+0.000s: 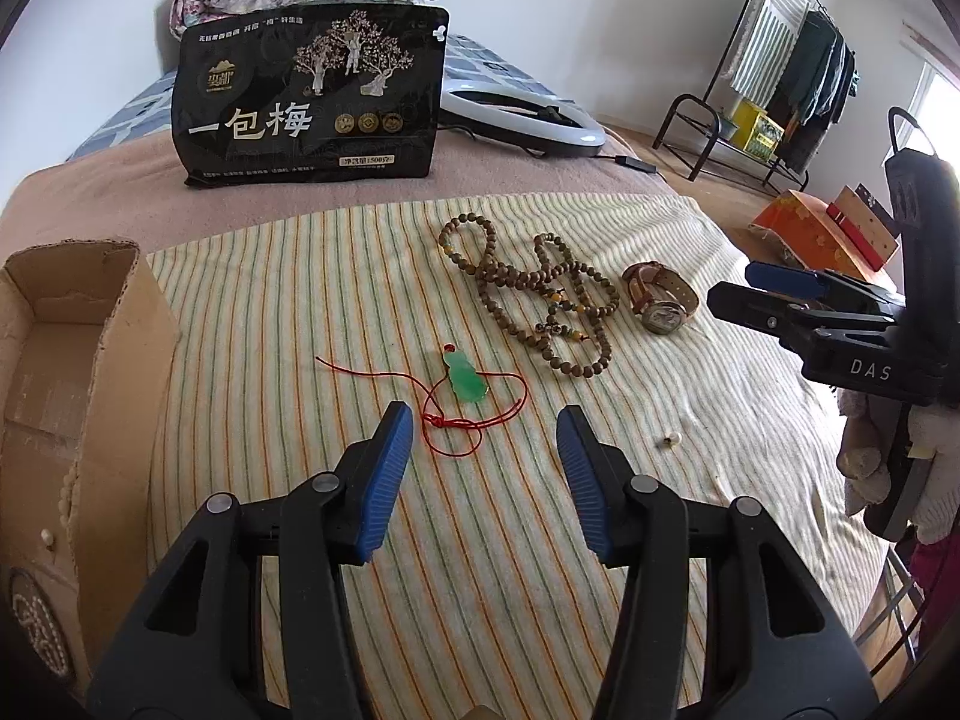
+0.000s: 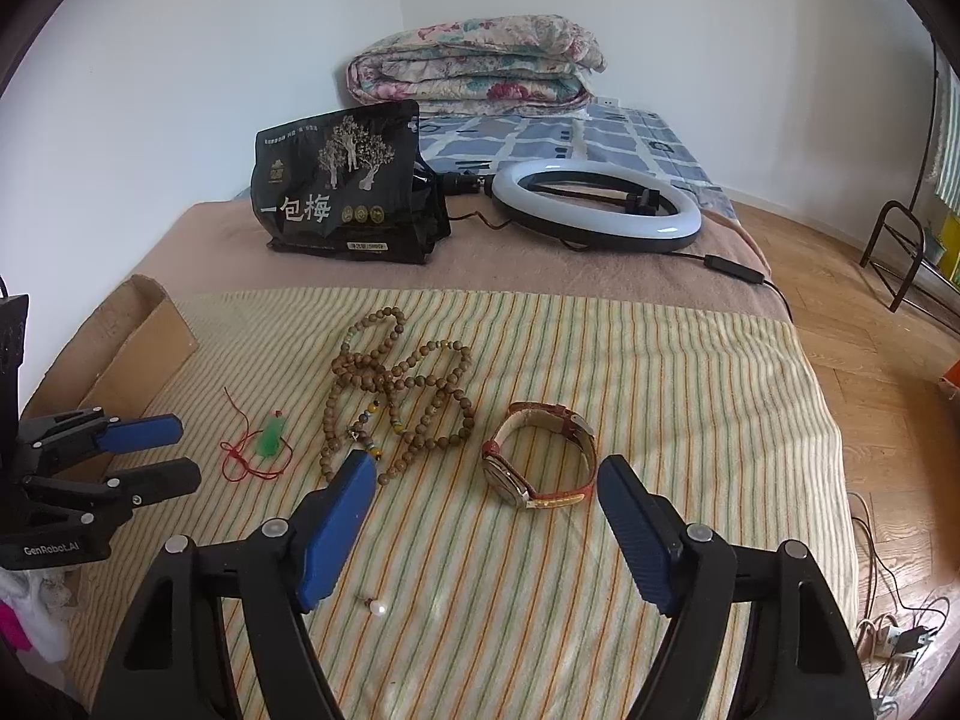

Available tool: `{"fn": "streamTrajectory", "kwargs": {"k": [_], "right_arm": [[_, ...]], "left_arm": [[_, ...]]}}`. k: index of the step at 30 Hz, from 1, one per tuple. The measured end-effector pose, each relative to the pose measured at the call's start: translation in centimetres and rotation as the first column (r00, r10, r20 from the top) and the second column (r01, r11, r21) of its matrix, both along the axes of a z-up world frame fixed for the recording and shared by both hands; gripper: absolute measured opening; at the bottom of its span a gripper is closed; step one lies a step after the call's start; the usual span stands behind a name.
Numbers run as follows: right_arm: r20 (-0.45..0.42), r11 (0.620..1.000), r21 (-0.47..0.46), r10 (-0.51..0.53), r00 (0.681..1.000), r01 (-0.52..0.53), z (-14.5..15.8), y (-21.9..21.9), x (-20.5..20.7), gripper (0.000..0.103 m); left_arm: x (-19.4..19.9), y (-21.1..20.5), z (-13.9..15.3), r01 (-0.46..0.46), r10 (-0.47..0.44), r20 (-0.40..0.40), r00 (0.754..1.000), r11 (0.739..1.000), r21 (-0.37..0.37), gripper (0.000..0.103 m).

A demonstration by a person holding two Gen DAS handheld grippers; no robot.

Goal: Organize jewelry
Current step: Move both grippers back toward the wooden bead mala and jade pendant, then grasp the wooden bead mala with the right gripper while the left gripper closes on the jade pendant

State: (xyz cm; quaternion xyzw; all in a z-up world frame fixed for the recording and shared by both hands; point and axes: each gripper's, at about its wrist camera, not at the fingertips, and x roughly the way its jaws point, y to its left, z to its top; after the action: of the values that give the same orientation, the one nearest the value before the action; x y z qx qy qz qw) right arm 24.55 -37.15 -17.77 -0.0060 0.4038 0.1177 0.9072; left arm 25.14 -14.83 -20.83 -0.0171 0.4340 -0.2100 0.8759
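Both the left tongs [image 1: 485, 441] and the right tongs [image 2: 486, 498] are held apart, gripping nothing, above the striped cloth [image 2: 660, 420] on the bed. On it a green pendant [image 1: 464, 379], a bead string [image 2: 393, 396] and a watch [image 2: 540, 456] are laid side by side; a cardboard box [image 1: 72, 360] is seen at the left.
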Motion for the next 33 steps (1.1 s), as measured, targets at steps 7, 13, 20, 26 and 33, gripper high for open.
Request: {"fn": "streamTrajectory", "kwargs": {"k": [7, 13, 20, 26, 33], "right_arm": [[-0.007, 0.997, 0.046, 0.059, 0.998, -0.058, -0.3, 2.0, 2.5, 0.078], [-0.04, 0.994, 0.008, 0.112, 0.993, -0.112, -0.7, 4.9, 5.2, 0.078], [-0.09, 0.991, 0.022, 0.134, 0.987, -0.133, -2.3, 6.6, 8.1, 0.078], [-0.137, 0.99, 0.031, 0.144, 0.98, -0.141, -4.0, 7.6, 10.0, 0.081], [-0.17, 0.986, 0.015, 0.165, 0.971, -0.165, -5.1, 8.3, 10.4, 0.086]], "left_arm": [[1.6, -0.4, -1.4, -0.014, 0.014, -0.016, 1.0, 1.0, -0.007, 0.043], [2.8, -1.1, -2.5, -0.011, 0.012, -0.026, 1.0, 1.0, 0.008, 0.035], [4.4, -1.8, -3.8, -0.01, 0.011, -0.047, 0.999, 1.0, 0.015, 0.035], [4.9, -1.7, -4.3, -0.033, 0.034, -0.051, 0.998, 0.999, 0.017, 0.025], [4.9, -1.3, -4.5, -0.055, 0.057, -0.052, 0.997, 0.998, 0.026, 0.016]]}}
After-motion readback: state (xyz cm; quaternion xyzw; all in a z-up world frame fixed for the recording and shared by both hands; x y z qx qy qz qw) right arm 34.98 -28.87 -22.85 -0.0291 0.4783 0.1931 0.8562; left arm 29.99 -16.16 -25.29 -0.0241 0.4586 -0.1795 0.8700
